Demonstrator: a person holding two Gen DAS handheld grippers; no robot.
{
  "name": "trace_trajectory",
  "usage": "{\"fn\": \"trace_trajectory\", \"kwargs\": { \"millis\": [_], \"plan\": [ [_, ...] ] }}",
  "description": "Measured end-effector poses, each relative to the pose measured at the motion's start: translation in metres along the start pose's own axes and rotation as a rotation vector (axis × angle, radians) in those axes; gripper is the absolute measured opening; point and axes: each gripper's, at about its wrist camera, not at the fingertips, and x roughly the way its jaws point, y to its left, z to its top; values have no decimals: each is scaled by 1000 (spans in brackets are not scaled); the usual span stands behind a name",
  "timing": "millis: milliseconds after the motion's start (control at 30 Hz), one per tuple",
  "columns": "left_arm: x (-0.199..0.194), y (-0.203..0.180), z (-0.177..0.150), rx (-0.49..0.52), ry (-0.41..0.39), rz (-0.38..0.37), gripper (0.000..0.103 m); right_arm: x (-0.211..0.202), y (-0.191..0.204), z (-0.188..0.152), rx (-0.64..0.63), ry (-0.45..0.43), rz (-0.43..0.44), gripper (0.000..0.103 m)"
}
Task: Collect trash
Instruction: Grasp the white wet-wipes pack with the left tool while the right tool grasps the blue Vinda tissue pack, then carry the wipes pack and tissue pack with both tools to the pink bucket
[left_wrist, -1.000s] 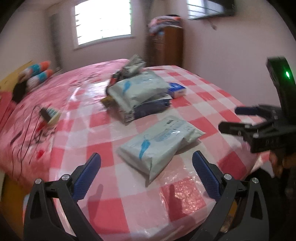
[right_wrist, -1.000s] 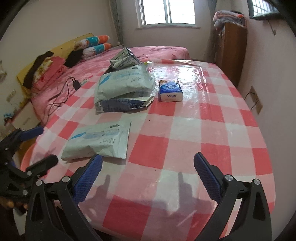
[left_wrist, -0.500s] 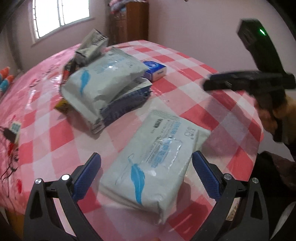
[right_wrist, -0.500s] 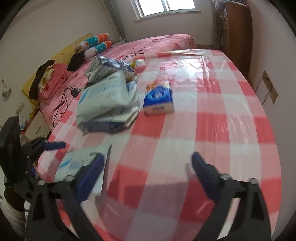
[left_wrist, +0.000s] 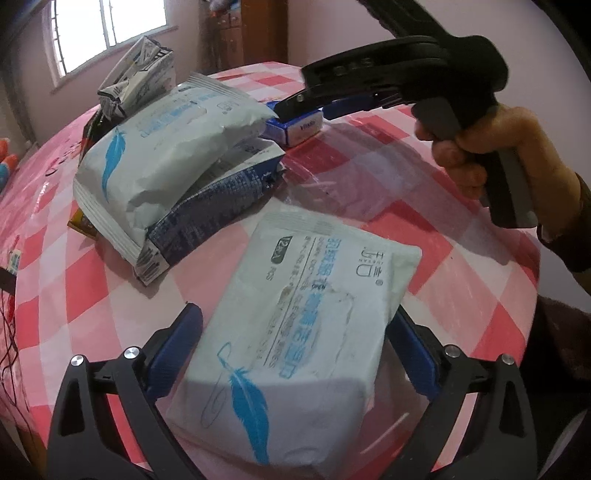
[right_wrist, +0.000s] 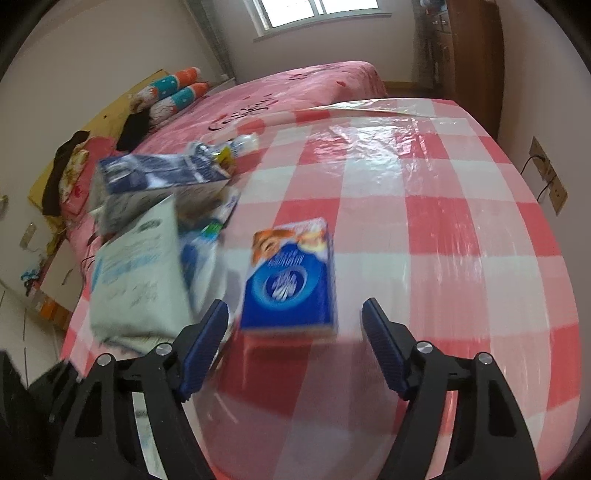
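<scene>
I am reaching for two bits of trash on the checked bench (right_wrist: 461, 236). My left gripper (left_wrist: 295, 347) has its jaws apart around a soft, crinkly wipes pack (left_wrist: 295, 332). My right gripper (right_wrist: 295, 325) has been closing its jaws, not touching yet, around a small blue tissue pack (right_wrist: 291, 277). Next I need to squeeze both.

tablecloth (right_wrist: 424, 221): red-white check | wipes pack (left_wrist: 306, 332): pale grey-white, blue feather, blue lettering | tissue pack (right_wrist: 291, 280): blue, perhaps an orange picture on top, blurred | gripper pads (left_wrist: 173, 347): blue | bedspread (right_wrist: 295, 88): pink
</scene>
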Motion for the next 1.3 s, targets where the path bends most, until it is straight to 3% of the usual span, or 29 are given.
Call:
{"fn": "trace_trajectory", "kwargs": {
  "millis": [167,333,467,567,633,1300],
  "plan": [
    [-1,-10,1,-49,-5,37,91,12,5,7,-28,-7,-47,75],
    [-5,-17,-2,-109,-24,76,86,20,13,7,-71,-10,-97,68],
    [-9,-14,-5,-155,-40,94,83,22,21,4,-110,-14,-126,56],
    [-13,-10,-7,-196,-52,96,82,22,25,2,-126,-19,-150,54],
    [-17,-9,-9,-227,-58,112,75,21,27,1,-132,-20,-158,53],
    [-34,29,-30,-418,-137,53,67,-30,53,-31,-160,-90,-174,52]
  ]
}}
